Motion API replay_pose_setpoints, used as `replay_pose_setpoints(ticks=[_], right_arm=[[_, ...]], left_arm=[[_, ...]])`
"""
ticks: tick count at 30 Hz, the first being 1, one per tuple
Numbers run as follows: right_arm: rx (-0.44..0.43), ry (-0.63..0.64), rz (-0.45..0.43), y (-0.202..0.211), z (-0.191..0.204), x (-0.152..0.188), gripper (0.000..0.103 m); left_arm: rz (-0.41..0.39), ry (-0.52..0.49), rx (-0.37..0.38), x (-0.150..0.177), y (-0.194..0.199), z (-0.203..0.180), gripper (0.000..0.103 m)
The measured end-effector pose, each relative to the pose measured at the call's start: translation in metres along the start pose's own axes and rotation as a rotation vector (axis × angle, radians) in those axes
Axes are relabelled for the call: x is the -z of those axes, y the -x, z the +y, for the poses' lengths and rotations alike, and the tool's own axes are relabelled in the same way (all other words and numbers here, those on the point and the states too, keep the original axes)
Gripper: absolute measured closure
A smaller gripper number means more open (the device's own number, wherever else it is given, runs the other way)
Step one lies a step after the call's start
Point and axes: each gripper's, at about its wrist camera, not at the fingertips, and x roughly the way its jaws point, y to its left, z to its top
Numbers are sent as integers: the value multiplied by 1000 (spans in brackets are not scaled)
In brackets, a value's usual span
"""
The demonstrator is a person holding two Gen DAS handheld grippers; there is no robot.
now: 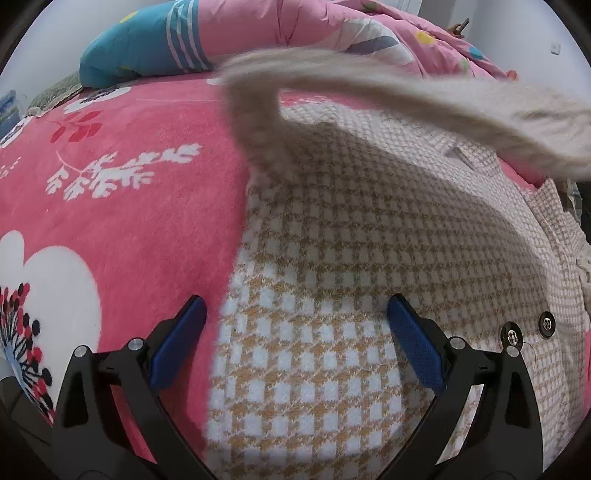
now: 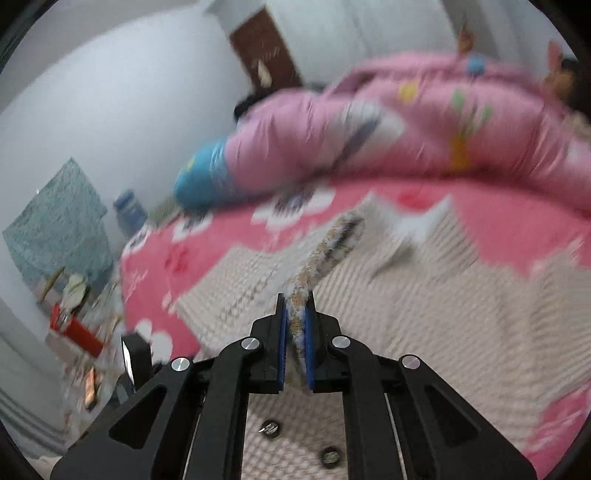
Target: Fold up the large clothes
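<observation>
A tan-and-white houndstooth coat (image 1: 362,280) lies spread on a pink flowered bed (image 1: 122,206). My left gripper (image 1: 295,314) is open and empty, low over the coat's left edge. A lifted sleeve (image 1: 424,99) arcs blurred across the top of the left wrist view. In the right wrist view my right gripper (image 2: 295,306) is shut on that sleeve's cuff (image 2: 325,251) and holds it raised above the coat body (image 2: 424,295). Dark buttons (image 1: 511,336) show near the coat's front edge, also below the right gripper (image 2: 269,428).
A rolled pink and teal quilt (image 1: 258,33) lies along the bed's far side, also in the right wrist view (image 2: 406,129). Left of the bed are a cluttered floor with a red box (image 2: 77,330), a teal cloth (image 2: 55,221) and white walls.
</observation>
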Motion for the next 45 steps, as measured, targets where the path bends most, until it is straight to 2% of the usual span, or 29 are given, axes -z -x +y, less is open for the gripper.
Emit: replay_pose_setpoints(ticks=[2, 5, 9, 13, 15, 19, 21, 24, 25, 27, 28, 30, 32, 34, 36, 37, 39, 41, 45], right_arm=[[64, 0, -40, 21, -14, -6, 95], [135, -40, -14, 21, -41, -3, 95], [203, -75, 51, -4, -72, 6, 95], [312, -64, 91, -28, -93, 19, 95], [340, -80, 128, -39, -107, 27, 95], [450, -49, 235, -72, -132, 49, 94], [478, -28, 266, -83, -137, 55, 89], [571, 21, 236, -82, -134, 53, 77], [631, 36, 204, -76, -129, 49, 77], [694, 82, 148, -66, -115, 42, 77], [692, 97, 131, -64, -108, 41, 77], [629, 124, 117, -64, -94, 38, 75], [510, 148, 145, -77, -80, 42, 71], [453, 151, 224, -102, -77, 55, 67], [469, 133, 346, -131, -89, 71, 61], [463, 120, 366, -138, -95, 75, 60], [465, 107, 371, -136, -93, 68, 56], [517, 128, 356, -128, -83, 55, 56], [406, 155, 281, -122, -60, 32, 55]], left_arm=[[0, 0, -1, 0, 0, 0, 8], [2, -2, -1, -1, 0, 0, 8], [7, -8, -5, -2, 0, 1, 8], [8, -7, -6, -4, -1, -1, 8], [8, -6, -6, -4, 0, -1, 8], [10, -9, -8, -4, 0, 0, 8], [11, -8, -8, -5, -1, -1, 8], [11, -7, -7, -6, -1, -1, 8], [11, -7, -7, -6, -1, -1, 8], [11, -7, -6, -5, -1, -1, 8], [11, -5, -4, -5, -1, -1, 8], [9, -4, 0, -3, -1, 0, 8], [7, -2, 3, -2, -2, 0, 8], [3, 0, 10, 0, 0, 2, 8], [-3, 7, 35, 0, 3, 6, 8], [0, 22, 80, -1, 7, 11, 8], [19, 36, 139, -6, 15, 18, 8], [8, 26, 171, -20, 32, 23, 8], [-82, -66, 173, -64, 56, 4, 8]])
